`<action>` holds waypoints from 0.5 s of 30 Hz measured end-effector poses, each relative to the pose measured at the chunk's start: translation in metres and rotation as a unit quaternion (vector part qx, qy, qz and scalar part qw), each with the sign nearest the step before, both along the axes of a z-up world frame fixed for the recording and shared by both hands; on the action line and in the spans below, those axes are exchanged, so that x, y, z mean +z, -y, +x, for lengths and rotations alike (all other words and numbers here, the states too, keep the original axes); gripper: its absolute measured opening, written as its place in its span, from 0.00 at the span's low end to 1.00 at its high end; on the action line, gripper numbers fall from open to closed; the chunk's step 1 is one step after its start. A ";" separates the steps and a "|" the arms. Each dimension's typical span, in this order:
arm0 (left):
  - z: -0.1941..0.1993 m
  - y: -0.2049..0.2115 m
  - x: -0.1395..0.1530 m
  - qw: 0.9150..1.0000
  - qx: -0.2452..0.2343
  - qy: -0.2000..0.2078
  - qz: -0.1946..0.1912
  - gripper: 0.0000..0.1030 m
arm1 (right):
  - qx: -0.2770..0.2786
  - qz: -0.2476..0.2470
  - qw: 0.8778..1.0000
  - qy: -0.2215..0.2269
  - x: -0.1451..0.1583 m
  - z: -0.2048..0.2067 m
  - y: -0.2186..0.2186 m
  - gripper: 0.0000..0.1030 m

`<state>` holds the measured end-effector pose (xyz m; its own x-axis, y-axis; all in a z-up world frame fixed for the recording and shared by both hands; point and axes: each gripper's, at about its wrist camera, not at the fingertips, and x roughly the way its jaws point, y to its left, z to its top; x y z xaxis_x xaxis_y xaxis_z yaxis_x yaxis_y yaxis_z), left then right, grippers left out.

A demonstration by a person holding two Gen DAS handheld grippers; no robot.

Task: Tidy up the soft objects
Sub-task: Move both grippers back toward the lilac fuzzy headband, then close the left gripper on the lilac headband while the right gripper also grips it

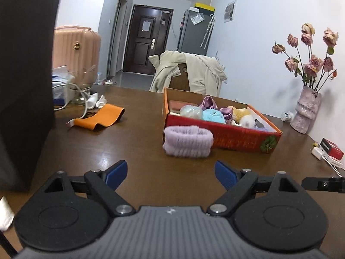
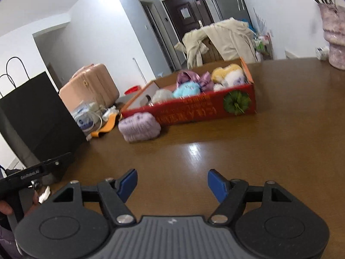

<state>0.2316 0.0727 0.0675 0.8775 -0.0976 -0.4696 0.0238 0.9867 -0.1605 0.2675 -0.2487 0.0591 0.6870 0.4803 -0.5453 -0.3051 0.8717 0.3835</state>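
Both jaws gape, lilac headband (image 1: 188,140) well ahead (touching box (image 1: 237,138)).

Barely any legible text in either view.
Red box (image 2: 207,110): gold lettering along its front wall, blurred, unreadable. Small red-and-black packet (image 1: 332,149) on desk: white print, too small to read. Black gripper bar (image 2: 32,173) at left edge of right wrist view: pale brand word, roughly "GenRobot.AI", uncertain. Paper on door (image 1: 146,25): unreadable.
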 end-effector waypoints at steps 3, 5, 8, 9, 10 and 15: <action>0.039 0.003 0.003 1.000 -0.011 0.000 0.012 0.86 | 0.015 -0.016 1.000 0.020 0.004 0.026 -0.027 0.67; 0.074 -0.001 0.001 1.000 -0.025 -0.011 -0.004 0.78 | 0.019 -0.019 0.999 0.019 0.003 0.048 -0.045 0.62; 0.116 -0.003 -0.012 0.999 -0.041 -0.020 -0.021 0.68 | 0.017 -0.008 1.000 0.022 -0.002 0.086 -0.071 0.55; 0.124 -0.003 -0.018 0.998 -0.048 -0.016 -0.025 0.67 | 0.014 0.000 1.000 0.021 -0.004 0.099 -0.079 0.53; 0.133 -0.004 -0.024 0.998 -0.052 -0.016 -0.029 0.64 | 0.016 0.004 1.000 0.018 -0.007 0.110 -0.087 0.52; 0.145 -0.012 -0.043 0.994 -0.070 -0.002 -0.080 0.44 | 0.032 0.011 0.999 0.009 -0.020 0.149 -0.114 0.40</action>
<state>0.3770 0.0845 0.0248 0.8483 -0.2917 -0.4419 0.1577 0.9359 -0.3151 0.4165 -0.1343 0.0394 0.6637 0.5361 -0.5217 -0.3674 0.8411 0.3970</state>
